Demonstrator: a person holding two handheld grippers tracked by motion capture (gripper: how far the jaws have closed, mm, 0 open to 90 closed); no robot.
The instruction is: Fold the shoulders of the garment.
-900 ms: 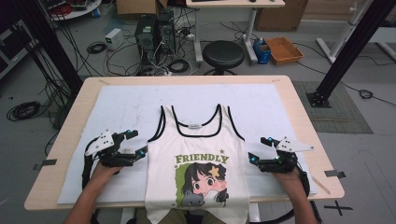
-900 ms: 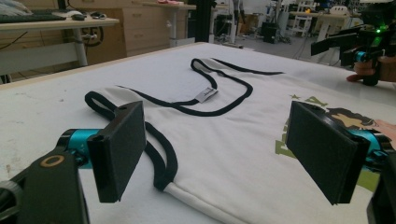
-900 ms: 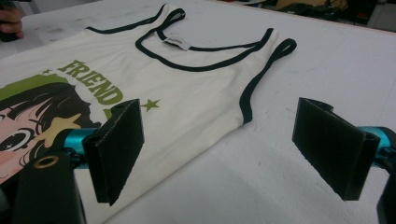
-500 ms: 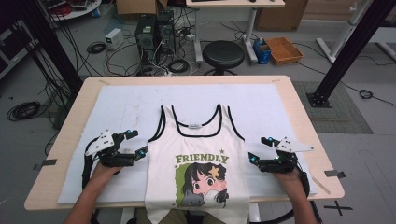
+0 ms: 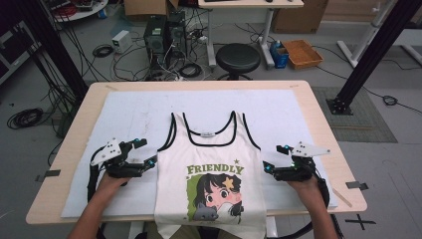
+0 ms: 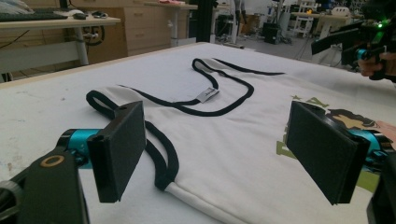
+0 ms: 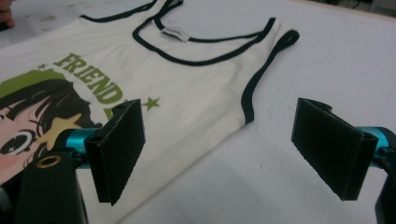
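Note:
A white tank top [image 5: 209, 162] with black trim, a green "FRIENDLY" print and a cartoon girl lies flat, face up, on the white mat [image 5: 134, 107]; its hem hangs over the table's front edge. My left gripper [image 5: 145, 153] sits low at the top's left side seam, open, nothing between its pads. In the left gripper view the wide jaws [image 6: 219, 149] straddle the left armhole's black edge of the top [image 6: 233, 121]. My right gripper [image 5: 274, 158] is open beside the right side seam. In the right gripper view its jaws [image 7: 224, 151] bracket the right armhole's lower end of the top [image 7: 196, 88].
The wooden table [image 5: 326, 129] holds the mat and the top. Behind it on the floor stand a black stool [image 5: 239, 57], computer towers [image 5: 155, 34], loose cables and a brown tray [image 5: 302, 53]. Black frame posts [image 5: 366, 55] rise at both sides.

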